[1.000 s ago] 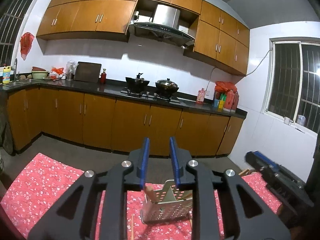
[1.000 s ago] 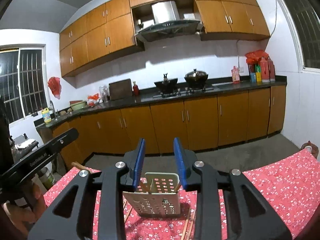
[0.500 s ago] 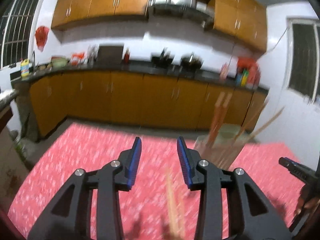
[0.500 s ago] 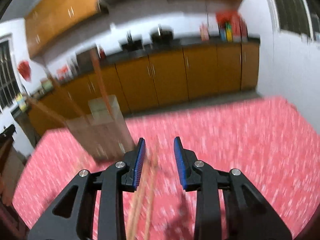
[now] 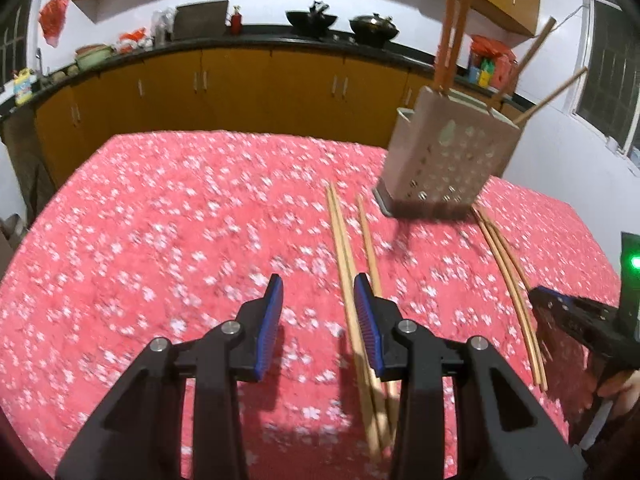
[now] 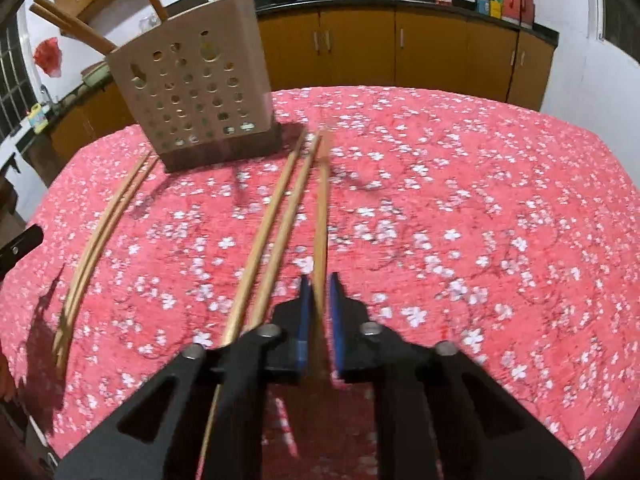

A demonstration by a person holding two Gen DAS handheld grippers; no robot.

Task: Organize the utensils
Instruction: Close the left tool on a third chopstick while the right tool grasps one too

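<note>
No lettering, number or brand can be read in either view. The bottles and packets on the far counter point(image 6: 500, 0) carry coloured labels, but blur and distance make them illegible, and the yellow bottle by the sink point(image 5: 22, 88) is the same. The perforated utensil holder point(image 6: 192, 84) bears only round holes, no print.

Beige perforated plastic utensil holder point(image 6: 196, 88) stands upright on my desk, a few wooden chopsticks point(image 5: 450, 20) poking out. More loose wooden chopsticks point(image 6: 276, 216) lie flat beside it; one point(image 6: 321, 216) is pinched between my right fingers.
</note>
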